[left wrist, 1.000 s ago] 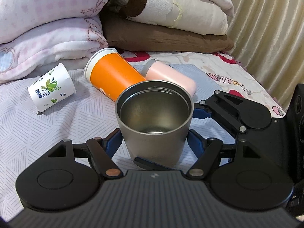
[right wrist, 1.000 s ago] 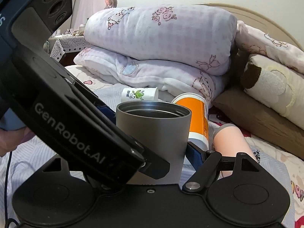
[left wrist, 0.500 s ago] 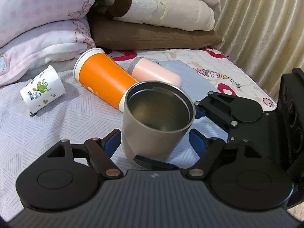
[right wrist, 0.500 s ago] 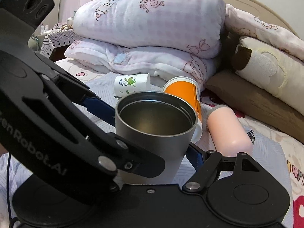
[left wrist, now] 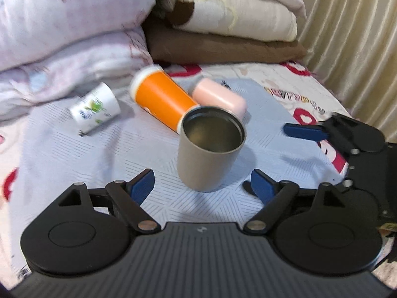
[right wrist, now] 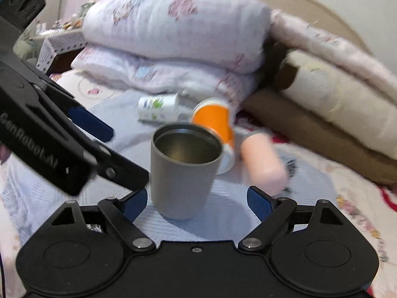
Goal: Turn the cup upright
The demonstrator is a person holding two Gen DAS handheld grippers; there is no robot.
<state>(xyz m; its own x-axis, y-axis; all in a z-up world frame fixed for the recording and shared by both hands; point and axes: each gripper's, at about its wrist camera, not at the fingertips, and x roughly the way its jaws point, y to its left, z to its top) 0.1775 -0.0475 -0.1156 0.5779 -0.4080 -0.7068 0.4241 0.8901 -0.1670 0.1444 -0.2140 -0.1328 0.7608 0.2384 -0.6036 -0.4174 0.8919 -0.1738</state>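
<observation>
A grey metal cup (left wrist: 208,149) stands upright on the bed sheet, mouth up; it also shows in the right wrist view (right wrist: 183,171). My left gripper (left wrist: 202,186) is open, its blue fingers apart on either side just in front of the cup, not touching it. My right gripper (right wrist: 197,201) is open too, its fingers wide apart in front of the cup. In the left wrist view the right gripper (left wrist: 322,154) sits to the cup's right. An orange cup (left wrist: 161,99), a pink cup (left wrist: 218,98) and a white paper cup (left wrist: 95,108) lie on their sides behind.
Folded pink quilts (left wrist: 69,37) and a brown and cream blanket pile (left wrist: 223,32) stand at the back of the bed. A beige curtain (left wrist: 352,37) hangs at the right. The patterned sheet (left wrist: 74,164) spreads to the left of the cups.
Both grippers have opened and pulled back from the grey cup. The cup stays upright on the sheet, let go.
</observation>
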